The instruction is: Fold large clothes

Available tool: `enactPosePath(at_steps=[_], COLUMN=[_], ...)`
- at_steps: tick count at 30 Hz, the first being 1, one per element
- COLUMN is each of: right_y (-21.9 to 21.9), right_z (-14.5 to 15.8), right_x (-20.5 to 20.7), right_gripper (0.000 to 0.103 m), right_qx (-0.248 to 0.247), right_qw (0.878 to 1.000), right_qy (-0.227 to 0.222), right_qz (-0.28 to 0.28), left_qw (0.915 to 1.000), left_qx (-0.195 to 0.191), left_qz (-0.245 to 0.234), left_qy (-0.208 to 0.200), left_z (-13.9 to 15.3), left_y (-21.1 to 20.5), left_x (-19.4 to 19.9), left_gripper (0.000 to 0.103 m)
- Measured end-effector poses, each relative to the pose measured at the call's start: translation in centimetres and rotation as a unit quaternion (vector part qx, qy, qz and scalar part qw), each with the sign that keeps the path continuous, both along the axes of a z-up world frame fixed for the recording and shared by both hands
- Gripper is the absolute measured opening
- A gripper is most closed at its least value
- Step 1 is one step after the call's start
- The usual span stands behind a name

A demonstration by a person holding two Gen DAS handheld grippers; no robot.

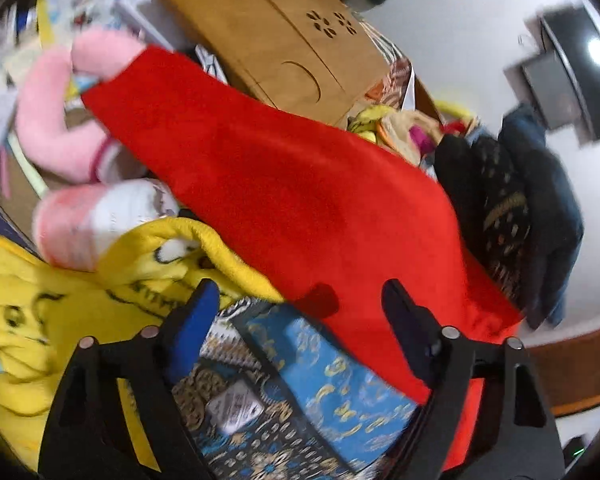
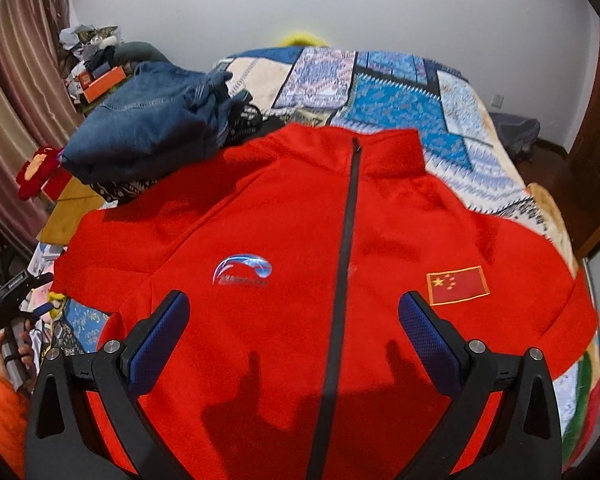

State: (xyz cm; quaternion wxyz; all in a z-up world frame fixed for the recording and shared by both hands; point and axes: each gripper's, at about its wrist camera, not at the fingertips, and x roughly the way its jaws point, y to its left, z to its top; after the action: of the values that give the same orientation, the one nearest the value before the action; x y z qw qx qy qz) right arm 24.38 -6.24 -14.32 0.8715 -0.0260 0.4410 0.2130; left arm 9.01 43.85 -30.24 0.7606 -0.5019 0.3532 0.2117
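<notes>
Spread over a patchwork bedspread [image 2: 396, 92]: red zip jacket [image 2: 300, 240], front up, collar toward the far wall. Sleeve [image 1: 292, 184] stretched ahead of the left gripper [image 1: 300, 300], jaws apart, empty. Right gripper [image 2: 294, 312] above the chest, straddling the zipper [image 2: 346, 240], jaws wide, gripping nothing. Folded jeans [image 2: 148, 128] beside the collar.

Left view motion-blurred; lighting seemingly overhead.

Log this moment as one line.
stage: pre-fold | jacket: flat on bed, zipped | left claw: open over sleeve | right claw: open over chest
</notes>
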Motion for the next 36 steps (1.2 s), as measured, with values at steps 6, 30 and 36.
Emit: enactPosePath(at_steps=[6, 30, 36], right_y=[0.3, -2.1, -2.7], right_z=[-0.9, -1.1, -0.6], right_x=[0.6, 0.2, 0.2], right_gripper=[0.103, 0.103, 0.103], right_qx=[-0.005, 0.042, 0.032], right_qw=[1.000, 0.999, 0.999], right_qy=[0.010, 0.034, 0.028], right_qz=[-0.003, -0.011, -0.016], left_qw=[0.9987, 0.9984, 0.9867], left_qx=[-0.039, 0.001, 0.127], left_qz=[0.021, -0.032, -0.042], left_qy=[-0.025, 0.047, 0.092], left_z=[-1.7, -0.6, 3.5], left_y=[1.9, -2.3, -3.8], left_x=[0.7, 5.5, 7.3], left_gripper=[0.065, 0.047, 0.009])
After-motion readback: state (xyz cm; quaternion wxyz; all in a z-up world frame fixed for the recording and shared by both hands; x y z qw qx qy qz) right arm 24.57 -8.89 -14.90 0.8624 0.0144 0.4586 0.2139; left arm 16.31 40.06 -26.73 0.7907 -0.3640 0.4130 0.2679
